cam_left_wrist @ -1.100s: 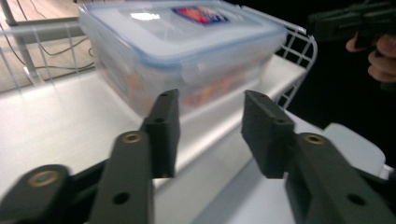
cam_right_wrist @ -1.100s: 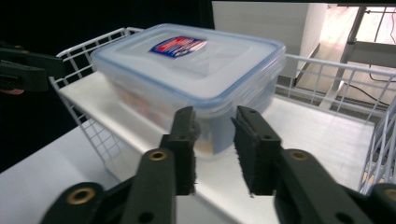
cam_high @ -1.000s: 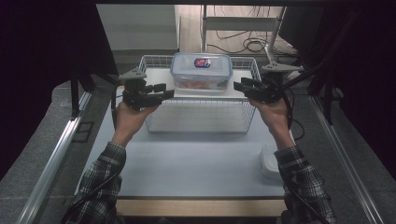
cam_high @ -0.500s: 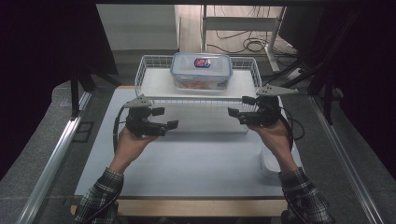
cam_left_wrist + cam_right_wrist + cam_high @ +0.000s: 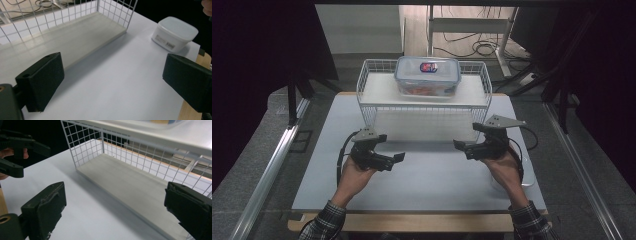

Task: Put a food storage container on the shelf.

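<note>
Rack (image 5: 424, 107) just beyond both hand-held grippers (image 5: 394, 161)

A lab: dark curtains (image 5: 262, 60) (floor cables (image 5: 472, 47)).

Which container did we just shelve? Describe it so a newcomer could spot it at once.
Start at the white wire rack at the far side of the white table. On its top shelf stands a clear plastic food box with a blue-edged lid. Unlike the plain white lidded tub near the table's right edge, it is see-through, with a red-and-blue label on the lid.
</note>
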The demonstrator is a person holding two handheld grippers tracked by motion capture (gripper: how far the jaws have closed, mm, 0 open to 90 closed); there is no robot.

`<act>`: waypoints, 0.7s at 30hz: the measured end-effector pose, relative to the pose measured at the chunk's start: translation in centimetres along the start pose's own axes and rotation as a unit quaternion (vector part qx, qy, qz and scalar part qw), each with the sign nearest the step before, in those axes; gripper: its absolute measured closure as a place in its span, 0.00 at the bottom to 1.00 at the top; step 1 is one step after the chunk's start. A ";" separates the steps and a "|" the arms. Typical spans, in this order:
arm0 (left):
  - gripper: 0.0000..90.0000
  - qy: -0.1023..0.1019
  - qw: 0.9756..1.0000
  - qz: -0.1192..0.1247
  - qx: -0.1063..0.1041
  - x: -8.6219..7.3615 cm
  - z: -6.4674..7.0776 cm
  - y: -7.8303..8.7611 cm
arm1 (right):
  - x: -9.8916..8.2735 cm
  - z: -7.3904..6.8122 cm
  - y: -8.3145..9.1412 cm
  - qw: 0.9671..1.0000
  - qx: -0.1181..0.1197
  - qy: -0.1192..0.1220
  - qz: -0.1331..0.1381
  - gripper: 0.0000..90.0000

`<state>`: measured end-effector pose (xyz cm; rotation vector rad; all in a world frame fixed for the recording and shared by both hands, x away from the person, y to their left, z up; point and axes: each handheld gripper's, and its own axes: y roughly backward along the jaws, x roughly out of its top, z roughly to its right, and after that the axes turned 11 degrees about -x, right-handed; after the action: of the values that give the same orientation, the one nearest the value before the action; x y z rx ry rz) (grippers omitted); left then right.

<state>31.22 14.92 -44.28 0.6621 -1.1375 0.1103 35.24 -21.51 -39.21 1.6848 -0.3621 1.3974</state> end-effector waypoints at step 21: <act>0.03 -0.035 0.997 -0.039 0.050 -7.3 2.3 -0.1 | -7.1 -2.7 0.3 1.000 0.013 -0.004 -0.028 0.01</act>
<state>26.21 15.38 -50.08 0.8027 -1.1769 0.0791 30.99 -21.79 -45.55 1.7096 -0.2993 1.3603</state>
